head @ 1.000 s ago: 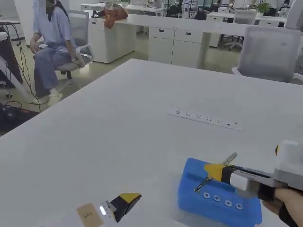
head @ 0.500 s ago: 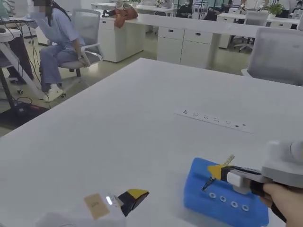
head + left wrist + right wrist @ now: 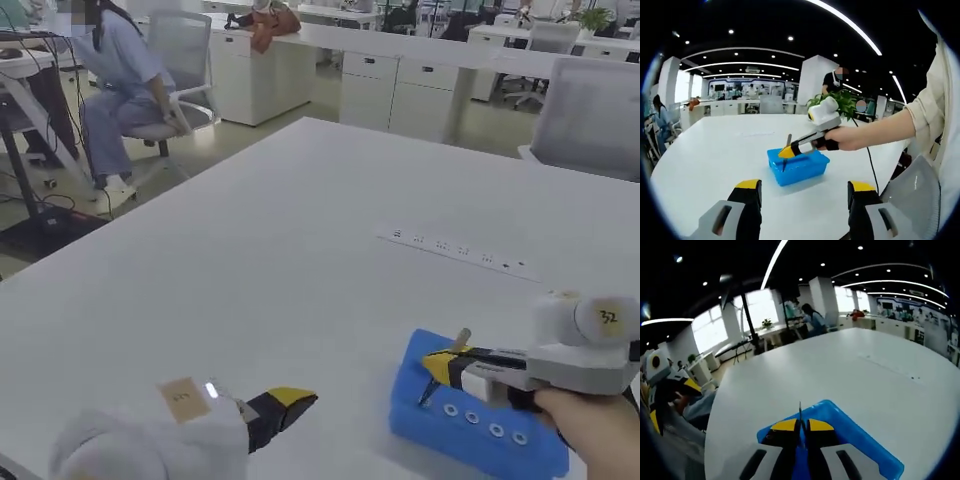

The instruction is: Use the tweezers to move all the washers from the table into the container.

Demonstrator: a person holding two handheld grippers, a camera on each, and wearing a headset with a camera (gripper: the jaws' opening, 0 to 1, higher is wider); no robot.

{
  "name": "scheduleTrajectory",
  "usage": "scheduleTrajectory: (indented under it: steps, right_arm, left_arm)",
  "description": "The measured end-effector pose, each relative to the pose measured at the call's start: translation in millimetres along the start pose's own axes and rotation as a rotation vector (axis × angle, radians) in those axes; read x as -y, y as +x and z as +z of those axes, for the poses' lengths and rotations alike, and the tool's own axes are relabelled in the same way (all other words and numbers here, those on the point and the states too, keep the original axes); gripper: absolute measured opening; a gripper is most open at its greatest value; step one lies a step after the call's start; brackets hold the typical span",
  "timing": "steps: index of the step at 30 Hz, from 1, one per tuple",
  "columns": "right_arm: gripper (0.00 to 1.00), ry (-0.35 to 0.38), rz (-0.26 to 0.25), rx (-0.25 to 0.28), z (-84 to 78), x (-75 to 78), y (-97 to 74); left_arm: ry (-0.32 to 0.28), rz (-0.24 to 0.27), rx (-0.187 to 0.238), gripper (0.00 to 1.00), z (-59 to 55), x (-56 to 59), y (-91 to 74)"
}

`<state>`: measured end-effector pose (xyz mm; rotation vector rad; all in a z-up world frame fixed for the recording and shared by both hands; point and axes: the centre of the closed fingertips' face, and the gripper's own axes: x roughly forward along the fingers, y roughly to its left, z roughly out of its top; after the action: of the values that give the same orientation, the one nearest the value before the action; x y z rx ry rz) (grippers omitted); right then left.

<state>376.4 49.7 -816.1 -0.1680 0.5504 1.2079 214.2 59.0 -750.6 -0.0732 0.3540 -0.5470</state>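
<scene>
My right claw (image 3: 432, 364) is clamped on the tweezers (image 3: 425, 393), whose tips point down into the blue container (image 3: 425, 432), where four washers (image 3: 472, 420) lie in a row. My left claw (image 3: 805, 186) hangs spread apart, holding nothing. I make out no more washers on the table (image 3: 300, 250), so I judge the moving nearly done.

Matt plastic and bare metal on your bench

Your table (image 3: 250, 260) looks smooth, matt white. The blue container (image 3: 450, 447) is dull plastic, with pale metal washers (image 3: 474, 421) and thin metal tweezers (image 3: 429, 390). Your right gripper (image 3: 432, 362) and left gripper (image 3: 805, 186) have smooth white plastic shells.
</scene>
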Motion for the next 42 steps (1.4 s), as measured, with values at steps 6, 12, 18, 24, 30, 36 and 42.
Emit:
scheduleTrajectory:
  steps: [6,12,18,24,30,36,42]
  right_arm:
    - [0.03,-0.036,0.004,0.074,16.5,-1.8,-12.9]
    - [0.03,-0.070,0.016,0.142,33.5,-23.4,-44.6]
    - [0.03,-0.052,0.034,0.197,38.2,-47.6,-81.5]
    - [0.03,-0.028,0.058,0.159,17.4,-72.9,-108.7]
    - [0.03,-0.047,0.084,0.059,-14.5,-92.9,-123.5]
    - [0.03,-0.068,0.109,-0.012,-38.9,-115.6,-129.2]
    - [0.03,-0.080,0.137,-0.077,-59.4,-132.5,-132.5]
  left_arm:
    - [-0.032,-0.041,0.015,0.64,11.4,2.7,-1.1]
    - [-0.028,-0.100,0.022,0.53,25.8,1.8,-0.2]
    - [0.018,-0.172,0.003,0.40,33.4,9.9,3.7]
    - [0.066,-0.257,-0.011,0.29,38.7,25.2,13.6]
    - [0.122,-0.372,-0.038,0.25,40.2,43.8,26.8]
    - [0.181,-0.536,-0.073,0.22,39.6,74.2,39.1]
    - [0.203,-0.709,-0.119,0.17,31.3,106.6,44.1]
